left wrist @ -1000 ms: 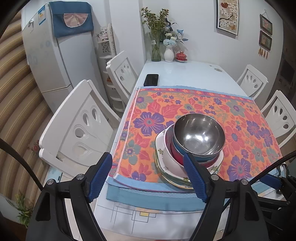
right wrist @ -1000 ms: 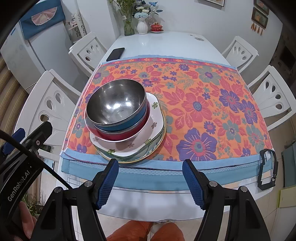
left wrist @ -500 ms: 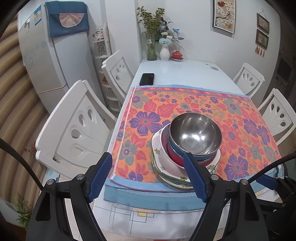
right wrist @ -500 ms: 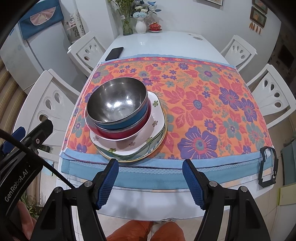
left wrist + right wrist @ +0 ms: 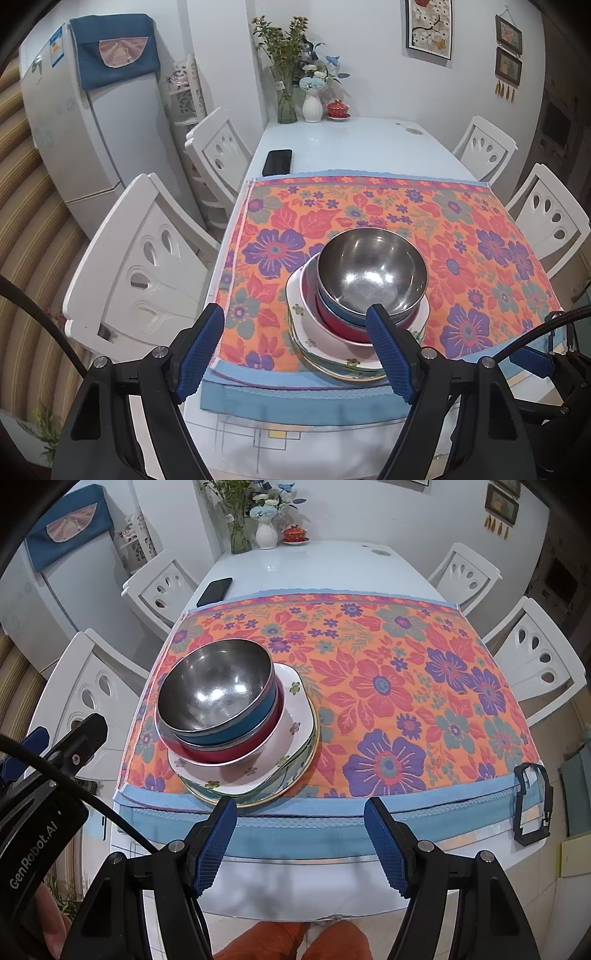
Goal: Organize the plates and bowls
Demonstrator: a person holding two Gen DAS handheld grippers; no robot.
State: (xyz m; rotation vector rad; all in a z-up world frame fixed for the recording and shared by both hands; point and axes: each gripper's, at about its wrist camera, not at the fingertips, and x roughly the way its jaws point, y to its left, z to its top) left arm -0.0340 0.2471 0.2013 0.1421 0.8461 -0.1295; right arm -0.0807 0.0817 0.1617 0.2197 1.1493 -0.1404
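One stack stands on the floral cloth (image 5: pixel 388 686) near the table's front left. A steel bowl (image 5: pixel 371 273) (image 5: pixel 216 690) tops it, nested in a blue bowl (image 5: pixel 236 733) and a red bowl (image 5: pixel 236 751). Under them lie a white flowered plate (image 5: pixel 295 709) and a gold-rimmed plate (image 5: pixel 295 775). My left gripper (image 5: pixel 295 325) hangs open above the cloth's front left edge, just short of the stack, nothing between its fingers. My right gripper (image 5: pixel 299 819) is open over the table's front edge, right of the stack, holding nothing.
A black phone (image 5: pixel 277 161) lies beyond the cloth at the left. Vases (image 5: pixel 311 105) and a red lidded cup (image 5: pixel 337 109) stand at the far end. White chairs (image 5: pixel 147 258) flank the table. A black carabiner (image 5: pixel 532 805) clips the cloth's front right corner. A fridge (image 5: pixel 88 122) stands left.
In the left wrist view the stack and table have drifted slightly left and the view rolled a little. Both grippers stay open and the dishes have not moved.
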